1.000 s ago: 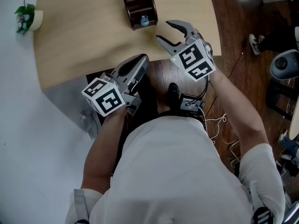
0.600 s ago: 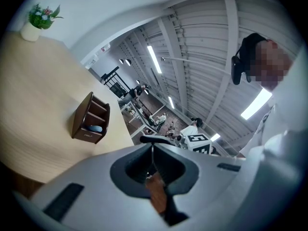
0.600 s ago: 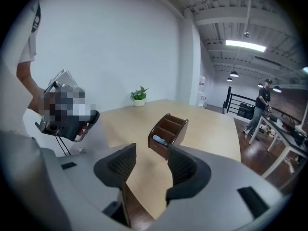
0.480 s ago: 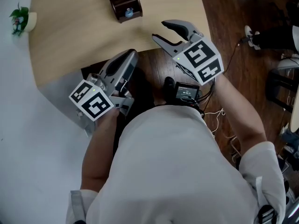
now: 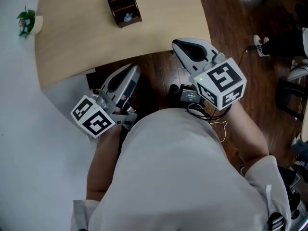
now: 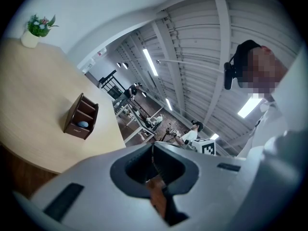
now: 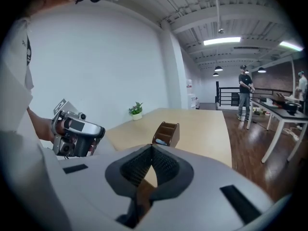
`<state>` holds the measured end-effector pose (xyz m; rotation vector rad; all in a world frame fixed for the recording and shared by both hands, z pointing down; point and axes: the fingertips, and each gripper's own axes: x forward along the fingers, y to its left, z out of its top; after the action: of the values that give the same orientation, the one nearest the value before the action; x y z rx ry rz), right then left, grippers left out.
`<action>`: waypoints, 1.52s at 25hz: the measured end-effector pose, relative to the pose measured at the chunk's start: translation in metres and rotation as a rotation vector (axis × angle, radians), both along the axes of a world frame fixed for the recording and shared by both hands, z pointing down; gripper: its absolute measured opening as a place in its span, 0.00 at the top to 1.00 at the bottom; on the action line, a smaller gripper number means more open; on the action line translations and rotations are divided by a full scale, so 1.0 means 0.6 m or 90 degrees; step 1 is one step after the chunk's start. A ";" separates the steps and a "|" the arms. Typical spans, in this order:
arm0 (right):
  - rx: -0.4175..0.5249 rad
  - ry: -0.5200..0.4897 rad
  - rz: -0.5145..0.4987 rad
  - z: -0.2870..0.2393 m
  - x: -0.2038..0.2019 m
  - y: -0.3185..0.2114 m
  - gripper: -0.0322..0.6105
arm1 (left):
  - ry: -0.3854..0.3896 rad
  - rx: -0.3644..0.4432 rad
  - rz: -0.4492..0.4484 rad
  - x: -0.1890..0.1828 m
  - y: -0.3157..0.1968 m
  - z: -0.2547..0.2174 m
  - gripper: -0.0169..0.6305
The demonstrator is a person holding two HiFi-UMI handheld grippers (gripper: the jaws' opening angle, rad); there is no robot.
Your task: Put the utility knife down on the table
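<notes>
I can make out no utility knife in any view. A brown wooden organizer (image 5: pixel 123 6) stands on the light wood table (image 5: pixel 72 37), with a small blue-grey object (image 5: pixel 127 18) in its front slot. My right gripper (image 5: pixel 179 44) hangs over the dark floor just off the table's near edge. Its jaws have just been closing and now meet with nothing between them (image 7: pixel 153 148). My left gripper (image 5: pixel 131 70) is below the table edge, its jaws together and empty (image 6: pixel 153 146). The organizer (image 7: pixel 166 134) lies ahead of both grippers.
A small potted plant (image 5: pixel 27 20) sits at the table's far left corner. A black device with cables (image 5: pixel 190 94) hangs at the person's waist. Other people and work tables (image 7: pixel 284 107) stand far off on the right over dark wood floor.
The right gripper's jaws went from wide open to shut, empty. Both grippers drew back from the table edge toward the body, and the right one rolled.
</notes>
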<state>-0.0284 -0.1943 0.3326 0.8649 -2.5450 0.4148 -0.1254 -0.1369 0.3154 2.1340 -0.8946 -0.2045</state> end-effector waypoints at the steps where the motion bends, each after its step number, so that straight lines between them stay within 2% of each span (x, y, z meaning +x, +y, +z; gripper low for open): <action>1: -0.002 -0.004 0.003 -0.003 0.009 0.006 0.95 | -0.001 0.001 -0.002 0.005 0.005 -0.003 0.97; 10: -0.017 -0.017 0.002 -0.015 0.073 0.058 0.95 | -0.011 0.012 -0.020 0.050 0.050 -0.025 0.97; 27: -0.050 -0.102 -0.041 -0.071 0.178 0.145 0.95 | -0.034 0.039 -0.057 0.160 0.150 -0.061 0.97; 34: -0.046 -0.100 -0.055 -0.072 0.175 0.147 0.95 | -0.028 0.035 -0.089 0.150 0.170 -0.051 0.97; 38: -0.043 -0.101 -0.047 -0.082 0.175 0.176 0.95 | -0.022 0.037 -0.072 0.155 0.182 -0.049 0.97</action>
<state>0.0767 -0.0885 0.2834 0.7376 -2.6800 0.5624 -0.0326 -0.0275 0.2862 2.1477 -1.0418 -0.2543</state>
